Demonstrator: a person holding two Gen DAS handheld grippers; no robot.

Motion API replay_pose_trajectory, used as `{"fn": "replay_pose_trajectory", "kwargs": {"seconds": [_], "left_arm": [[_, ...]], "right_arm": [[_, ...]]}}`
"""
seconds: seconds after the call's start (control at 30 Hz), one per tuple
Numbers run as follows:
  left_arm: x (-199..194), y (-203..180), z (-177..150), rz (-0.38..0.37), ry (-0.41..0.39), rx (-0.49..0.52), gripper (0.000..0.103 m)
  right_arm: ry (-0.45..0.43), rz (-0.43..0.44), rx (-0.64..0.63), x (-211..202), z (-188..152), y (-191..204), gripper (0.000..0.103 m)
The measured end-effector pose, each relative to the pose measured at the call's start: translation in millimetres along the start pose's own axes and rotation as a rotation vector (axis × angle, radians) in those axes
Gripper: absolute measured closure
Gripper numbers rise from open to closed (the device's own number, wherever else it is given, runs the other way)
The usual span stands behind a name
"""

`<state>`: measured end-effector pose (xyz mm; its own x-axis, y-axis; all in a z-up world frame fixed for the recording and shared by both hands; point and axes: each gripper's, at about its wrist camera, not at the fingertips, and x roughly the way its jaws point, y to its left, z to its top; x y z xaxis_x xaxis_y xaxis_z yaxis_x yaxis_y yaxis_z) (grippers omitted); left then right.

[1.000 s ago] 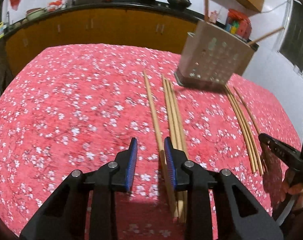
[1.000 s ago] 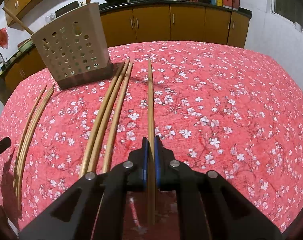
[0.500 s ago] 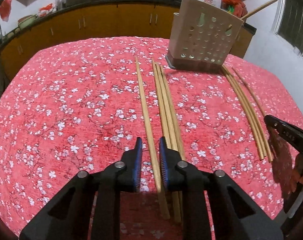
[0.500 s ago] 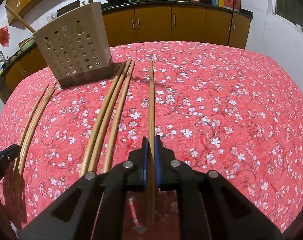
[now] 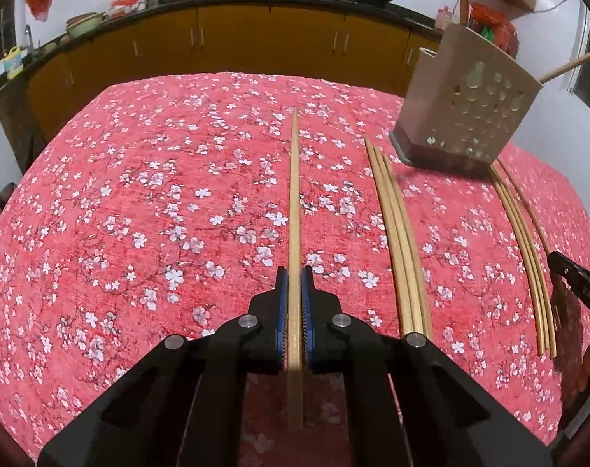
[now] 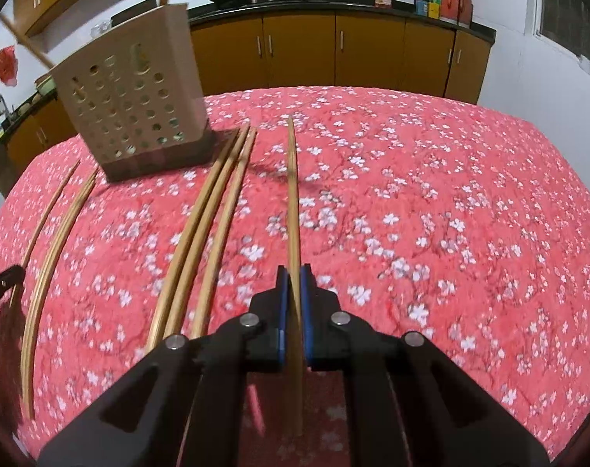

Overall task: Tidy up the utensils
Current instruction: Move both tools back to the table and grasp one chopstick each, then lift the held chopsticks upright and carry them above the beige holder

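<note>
Two grippers each pinch a single chopstick, and both sticks run lengthwise away from the cameras, across the red flowered tablecloth (image 5: 147, 202) toward the far counter. In the left wrist view the left gripper (image 5: 295, 284) has its blue pads pressed tight against the sides of a pale chopstick (image 5: 295, 194); the stick's near end passes back between the jaws, and its far tip points toward the wooden cabinets (image 5: 232, 39). In the right wrist view the right gripper (image 6: 293, 280) is clamped the same way on its own chopstick (image 6: 293, 194), which likewise points forward over the cloth, its long axis in line with the fingers. Whether either stick rests on the cloth or is raised slightly off it, I cannot tell. Beside the left gripper's stick, to the right, three chopsticks (image 5: 396, 233) lie side by side and nearly parallel to it, their far tips near the base of a beige perforated utensil holder (image 5: 466, 116). Further right, a second group of thinner chopsticks (image 5: 528, 257) lies along the cloth from the holder's foot toward the camera. The holder stands upright on the cloth with sticks already protruding from its top. At the right edge of the left view, the tip of the other gripper appears.
</note>
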<state>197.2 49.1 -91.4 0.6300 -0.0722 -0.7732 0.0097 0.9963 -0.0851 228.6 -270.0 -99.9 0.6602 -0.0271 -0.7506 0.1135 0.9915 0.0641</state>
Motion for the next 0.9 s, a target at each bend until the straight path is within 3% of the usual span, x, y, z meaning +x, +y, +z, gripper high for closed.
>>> {"fn": "replay_pose_trajectory", "kwargs": {"seconds": [0.9], "left_arm": [[-7.8,4.6,-3.2,-0.043,-0.014,-0.069,0.094]], "right_arm": [[-0.001,0.001,0.006,2.8,1.5,-3.0,0.095]]}}
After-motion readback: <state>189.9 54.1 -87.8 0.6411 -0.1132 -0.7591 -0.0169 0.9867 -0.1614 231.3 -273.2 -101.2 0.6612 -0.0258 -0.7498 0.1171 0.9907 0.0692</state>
